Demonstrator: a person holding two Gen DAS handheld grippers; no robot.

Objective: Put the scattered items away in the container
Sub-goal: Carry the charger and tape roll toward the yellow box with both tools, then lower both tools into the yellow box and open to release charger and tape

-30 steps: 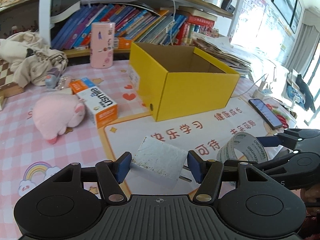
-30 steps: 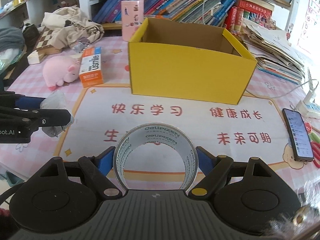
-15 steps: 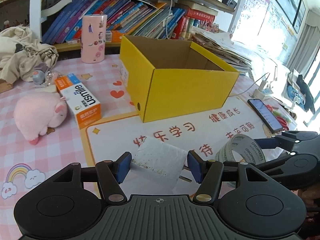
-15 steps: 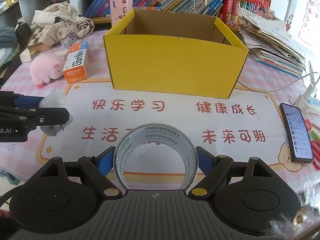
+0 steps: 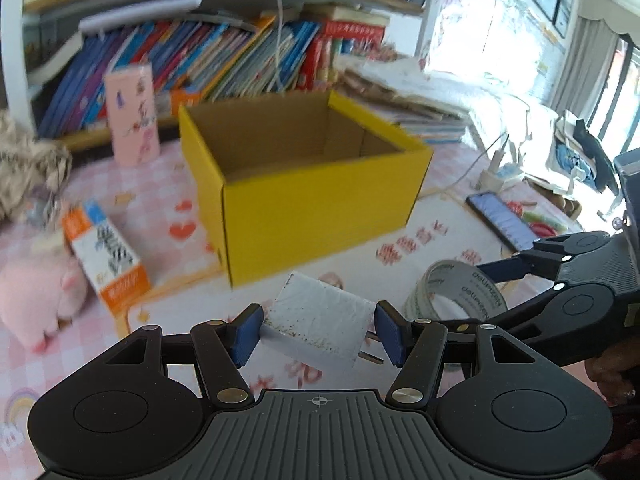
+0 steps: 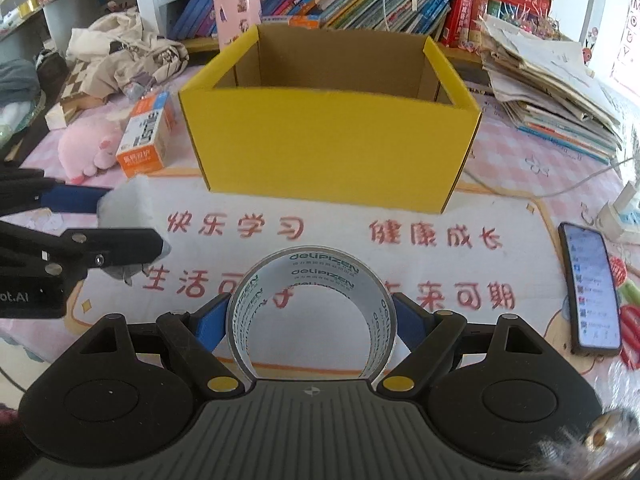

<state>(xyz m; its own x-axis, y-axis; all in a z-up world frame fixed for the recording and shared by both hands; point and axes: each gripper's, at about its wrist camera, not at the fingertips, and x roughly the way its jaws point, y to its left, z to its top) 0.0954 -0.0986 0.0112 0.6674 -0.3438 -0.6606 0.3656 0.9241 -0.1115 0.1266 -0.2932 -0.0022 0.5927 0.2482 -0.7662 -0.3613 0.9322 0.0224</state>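
Left wrist view: the left gripper (image 5: 318,334) has its blue pads closed against the sides of a white rectangular plug adapter (image 5: 318,326), speckled with dirt, with a metal prong poking out at its lower right. It is held in the air, tilted, above a pink desk mat (image 5: 436,216) printed with red Chinese characters. Just beyond stands an open yellow cardboard box (image 5: 320,200), its brown inside showing nothing that can be made out. To the left of the box lie an orange and white carton (image 5: 106,260) and a pink plush toy (image 5: 38,300). A pink cylindrical tin (image 5: 132,114) stands behind, before a shelf of books (image 5: 224,56). At the right, the right gripper (image 5: 486,292) holds a roll of clear tape (image 5: 456,294). A dark smartphone (image 5: 500,220) lies beyond it.

Right wrist view: the right gripper (image 6: 310,326) has its blue pads pressed against both sides of the clear tape roll (image 6: 310,300), printed with green lettering, held upright off the mat (image 6: 500,208). The yellow box (image 6: 328,140) stands straight ahead. The left gripper (image 6: 132,220) enters from the left holding the white adapter (image 6: 128,206). The carton (image 6: 146,138) and plush toy (image 6: 82,148) lie left of the box; the smartphone (image 6: 590,290) lies to the right.
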